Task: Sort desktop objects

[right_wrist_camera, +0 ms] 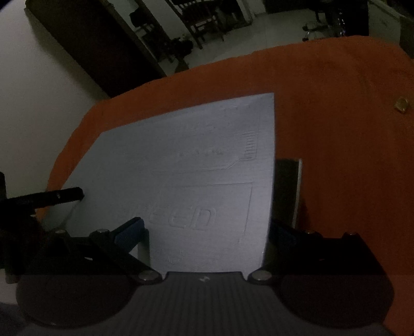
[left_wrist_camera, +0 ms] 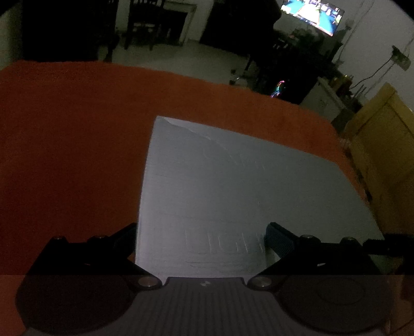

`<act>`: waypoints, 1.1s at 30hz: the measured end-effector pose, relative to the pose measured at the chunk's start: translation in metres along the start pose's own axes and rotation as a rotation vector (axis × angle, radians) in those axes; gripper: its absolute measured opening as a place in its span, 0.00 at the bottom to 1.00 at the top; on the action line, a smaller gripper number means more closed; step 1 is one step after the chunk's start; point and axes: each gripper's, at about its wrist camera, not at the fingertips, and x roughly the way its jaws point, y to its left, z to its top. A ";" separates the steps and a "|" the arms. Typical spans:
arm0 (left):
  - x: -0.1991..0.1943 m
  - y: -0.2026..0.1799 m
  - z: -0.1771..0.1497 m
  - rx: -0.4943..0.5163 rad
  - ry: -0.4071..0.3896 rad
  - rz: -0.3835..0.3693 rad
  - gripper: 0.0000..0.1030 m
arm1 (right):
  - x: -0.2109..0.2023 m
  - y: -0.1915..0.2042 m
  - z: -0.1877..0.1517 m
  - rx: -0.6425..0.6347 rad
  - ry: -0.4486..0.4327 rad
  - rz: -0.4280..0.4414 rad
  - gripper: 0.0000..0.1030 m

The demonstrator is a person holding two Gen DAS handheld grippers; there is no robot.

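Observation:
A flat white box (left_wrist_camera: 220,186) with embossed lettering lies on the orange tablecloth (left_wrist_camera: 64,142). My left gripper (left_wrist_camera: 201,240) stands open at the box's near left corner: its left finger is just off the left edge, and its blue-padded right finger (left_wrist_camera: 279,241) is over the box top. At the near right corner of the white box (right_wrist_camera: 181,168), my right gripper (right_wrist_camera: 207,232) is open too. Its blue-padded left finger (right_wrist_camera: 132,232) is above the lid and its right finger is past the right edge. Whether any pad touches the box is unclear in the dim light.
A dark flat rectangular object (right_wrist_camera: 287,191) lies against the box's right side. A small golden item (right_wrist_camera: 401,104) sits further right on the cloth. Past the table's far edge are chairs (left_wrist_camera: 147,23), a lit screen (left_wrist_camera: 313,15) and a yellow cabinet (left_wrist_camera: 383,144).

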 end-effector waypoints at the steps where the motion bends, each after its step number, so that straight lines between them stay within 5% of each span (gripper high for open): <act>1: 0.001 0.001 -0.004 0.007 0.000 0.000 0.99 | 0.002 0.000 -0.005 0.007 0.008 -0.005 1.00; 10: 0.004 -0.008 -0.018 0.073 -0.057 0.011 1.00 | 0.016 -0.006 -0.023 0.026 -0.015 -0.035 1.00; 16: 0.022 -0.002 -0.029 0.053 0.018 0.000 1.00 | 0.032 0.002 -0.037 -0.018 -0.040 -0.109 1.00; 25: 0.022 -0.003 -0.027 0.187 -0.028 0.000 0.99 | 0.040 0.009 -0.041 -0.047 -0.068 -0.217 1.00; 33: 0.040 0.022 -0.015 0.086 0.038 -0.027 0.99 | 0.056 0.000 -0.028 -0.016 -0.001 -0.192 1.00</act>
